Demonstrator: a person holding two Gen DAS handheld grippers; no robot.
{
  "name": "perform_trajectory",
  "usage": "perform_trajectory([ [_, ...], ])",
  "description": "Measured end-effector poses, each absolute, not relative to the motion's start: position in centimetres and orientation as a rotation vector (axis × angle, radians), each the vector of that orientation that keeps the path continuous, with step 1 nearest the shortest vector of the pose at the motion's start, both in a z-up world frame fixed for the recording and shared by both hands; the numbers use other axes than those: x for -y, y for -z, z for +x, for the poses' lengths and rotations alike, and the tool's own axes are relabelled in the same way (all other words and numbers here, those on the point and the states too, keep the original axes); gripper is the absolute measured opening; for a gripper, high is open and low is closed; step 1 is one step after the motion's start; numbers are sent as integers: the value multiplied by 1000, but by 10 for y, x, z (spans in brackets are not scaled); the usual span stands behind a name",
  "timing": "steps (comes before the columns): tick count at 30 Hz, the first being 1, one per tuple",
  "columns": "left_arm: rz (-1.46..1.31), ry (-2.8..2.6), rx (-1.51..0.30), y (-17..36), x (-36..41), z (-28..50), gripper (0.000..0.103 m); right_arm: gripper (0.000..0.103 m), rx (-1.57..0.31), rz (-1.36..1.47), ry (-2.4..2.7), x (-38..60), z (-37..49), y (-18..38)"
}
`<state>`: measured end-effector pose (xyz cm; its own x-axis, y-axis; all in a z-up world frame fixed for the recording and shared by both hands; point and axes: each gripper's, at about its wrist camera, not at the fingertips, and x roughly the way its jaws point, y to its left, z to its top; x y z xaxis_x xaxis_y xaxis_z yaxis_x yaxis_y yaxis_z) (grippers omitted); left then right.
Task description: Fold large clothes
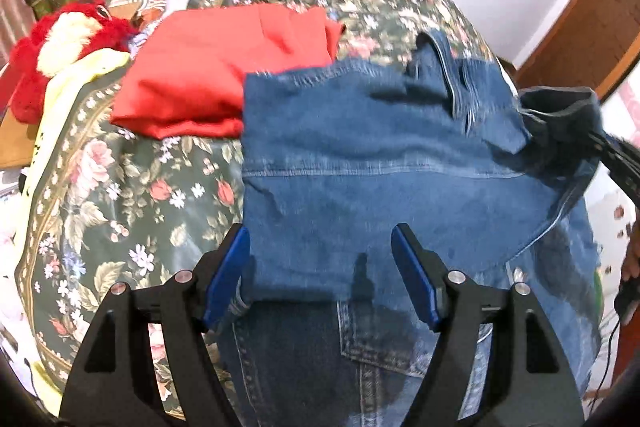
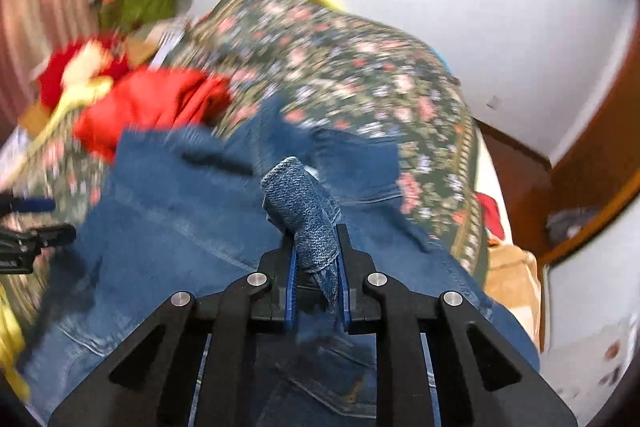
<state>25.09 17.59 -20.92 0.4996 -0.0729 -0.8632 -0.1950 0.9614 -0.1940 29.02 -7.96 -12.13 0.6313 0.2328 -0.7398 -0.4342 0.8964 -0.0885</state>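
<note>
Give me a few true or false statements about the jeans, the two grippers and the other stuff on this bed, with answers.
1. The right gripper is shut on a bunch of the jeans. True.
2. The left gripper is clamped on denim. False: its jaws stand open.
3. A red garment lies beside the jeans. True.
4. The bedspread is plain white. False: it is dark green with flowers.
5. A red and white plush toy lies near the bed's edge. True.
</note>
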Motion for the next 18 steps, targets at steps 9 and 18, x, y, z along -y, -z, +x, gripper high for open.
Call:
perform_trajectory([
  [9, -292, -46, -1107, 229, -147, 252, 72, 13, -831, -60, -295, 143, 276, 138],
  [18, -234, -31, -1170, 256, -120, 248, 74, 20, -1022, 112, -295, 184, 285, 191],
])
